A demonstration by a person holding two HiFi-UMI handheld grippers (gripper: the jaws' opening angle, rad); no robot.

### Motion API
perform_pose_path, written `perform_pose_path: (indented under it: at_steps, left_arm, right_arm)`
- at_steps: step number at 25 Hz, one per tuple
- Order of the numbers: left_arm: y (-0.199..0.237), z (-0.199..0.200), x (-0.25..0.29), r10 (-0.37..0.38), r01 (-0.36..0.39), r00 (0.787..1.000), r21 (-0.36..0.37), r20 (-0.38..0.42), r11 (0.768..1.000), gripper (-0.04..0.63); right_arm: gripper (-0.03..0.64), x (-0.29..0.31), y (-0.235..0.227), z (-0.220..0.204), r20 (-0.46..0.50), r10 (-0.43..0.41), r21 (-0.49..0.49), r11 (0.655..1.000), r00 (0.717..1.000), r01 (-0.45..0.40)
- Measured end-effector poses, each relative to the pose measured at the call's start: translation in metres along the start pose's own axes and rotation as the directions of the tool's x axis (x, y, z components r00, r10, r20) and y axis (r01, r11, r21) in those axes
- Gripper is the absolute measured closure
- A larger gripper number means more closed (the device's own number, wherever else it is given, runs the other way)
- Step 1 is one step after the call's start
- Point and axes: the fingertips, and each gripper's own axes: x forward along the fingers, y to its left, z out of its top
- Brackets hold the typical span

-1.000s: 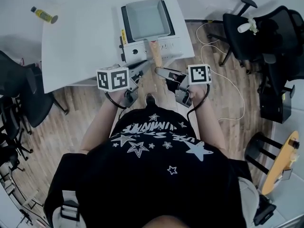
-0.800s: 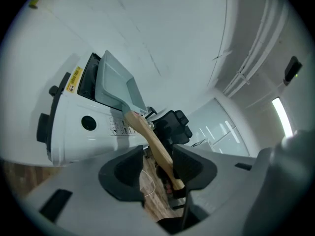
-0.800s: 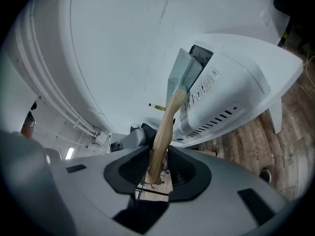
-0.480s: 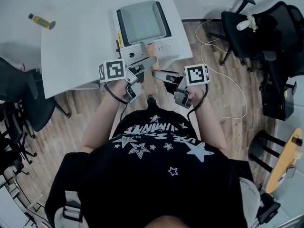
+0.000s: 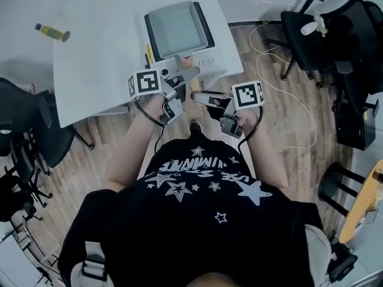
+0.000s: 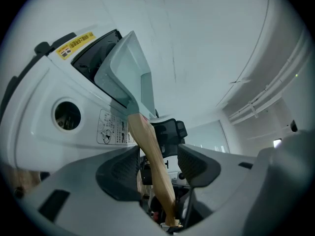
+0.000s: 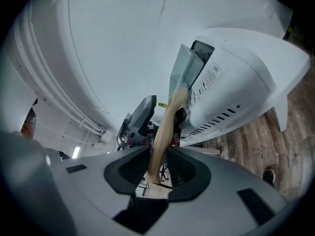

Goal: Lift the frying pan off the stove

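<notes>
Showing the rigid, likely front-heavy frying pan (image 5: 178, 27) on the stove (image 5: 206, 60), best held by its smooth wooden handle (image 7: 166, 124): the right gripper (image 7: 158, 163) clamps it, while the left gripper (image 6: 157, 162), jaws just opened wide, straddles it without touching.

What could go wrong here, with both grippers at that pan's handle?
1. The right gripper pinches only the wooden handle's tip, so the pan might sag or twist loose when lifted.
2. The left gripper's jaws have just opened around the handle without pressing: no second support.
3. The stove sits near the table's corner; a drag could tug it off.
</notes>
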Motion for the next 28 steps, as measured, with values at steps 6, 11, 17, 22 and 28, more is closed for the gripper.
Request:
perform_pose_path:
  at_steps: [6,11,17,22,28]
  left_arm:
    - [0.01,0.001,0.007,0.014,-0.014,1.0,-0.041,0.005,0.999,0.44]
    - [0.009,0.002,0.002,-0.023,0.025,0.999,-0.047,0.031,0.999,0.449]
    - [0.0,0.001,0.001,-0.064,0.066,0.998,-0.041,0.029,0.997,0.449]
    - [-0.015,-0.005,-0.002,-0.109,0.109,0.994,-0.005,0.007,0.994,0.449]
    - [-0.042,-0.032,-0.048,-0.169,0.169,0.986,0.043,-0.005,0.985,0.449]
  right_arm:
    - [0.511,-0.004,0.0,0.001,0.0,0.025,0.016,1.0,1.0,-0.025]
    - [0.511,-0.001,0.001,0.001,0.005,0.021,0.009,1.0,1.0,-0.021]
    - [0.508,-0.002,0.008,0.002,0.034,0.026,0.01,1.0,0.999,-0.027]
    - [0.509,-0.001,0.02,-0.006,0.043,0.027,0.001,1.0,0.999,-0.027]
    - [0.514,0.016,0.057,-0.047,0.055,0.042,-0.041,0.998,0.998,-0.04]
